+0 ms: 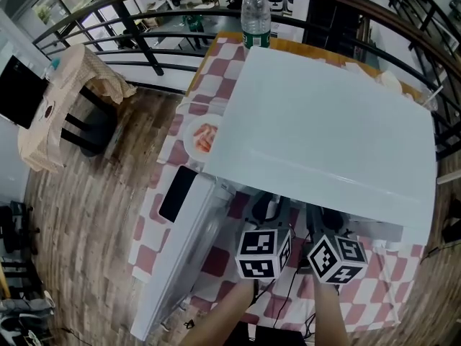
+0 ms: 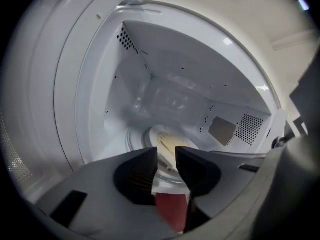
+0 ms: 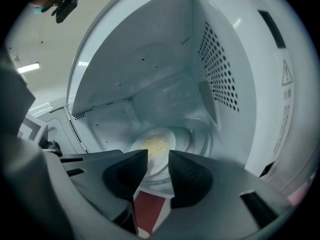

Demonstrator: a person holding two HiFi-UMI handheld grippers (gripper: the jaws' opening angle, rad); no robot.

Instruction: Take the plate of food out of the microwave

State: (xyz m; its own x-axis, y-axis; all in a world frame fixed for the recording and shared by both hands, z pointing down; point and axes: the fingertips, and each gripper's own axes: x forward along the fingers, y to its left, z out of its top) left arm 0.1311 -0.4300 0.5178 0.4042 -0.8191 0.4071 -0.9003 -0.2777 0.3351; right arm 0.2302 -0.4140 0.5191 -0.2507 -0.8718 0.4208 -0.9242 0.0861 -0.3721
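The white microwave [image 1: 324, 135] stands on the table with its door [image 1: 180, 265] swung open to the left. Inside, a white plate of pale yellow food [image 2: 167, 143] rests on the glass turntable [image 3: 192, 139]; the same plate [image 3: 155, 146] shows in the right gripper view. My left gripper [image 2: 166, 156] is open at the cavity mouth, just short of the plate's near rim, with nothing between its pads. My right gripper [image 3: 158, 156] is open beside it, also empty. In the head view only the marker cubes [image 1: 264, 254] [image 1: 336, 258] show; the jaws are hidden under the microwave's top.
A second plate with red-orange food [image 1: 204, 137] sits on the checkered tablecloth [image 1: 155, 215] left of the microwave. A water bottle [image 1: 255, 13] stands at the table's far edge. A cloth-draped chair [image 1: 65, 99] is on the wooden floor at left, with a railing behind.
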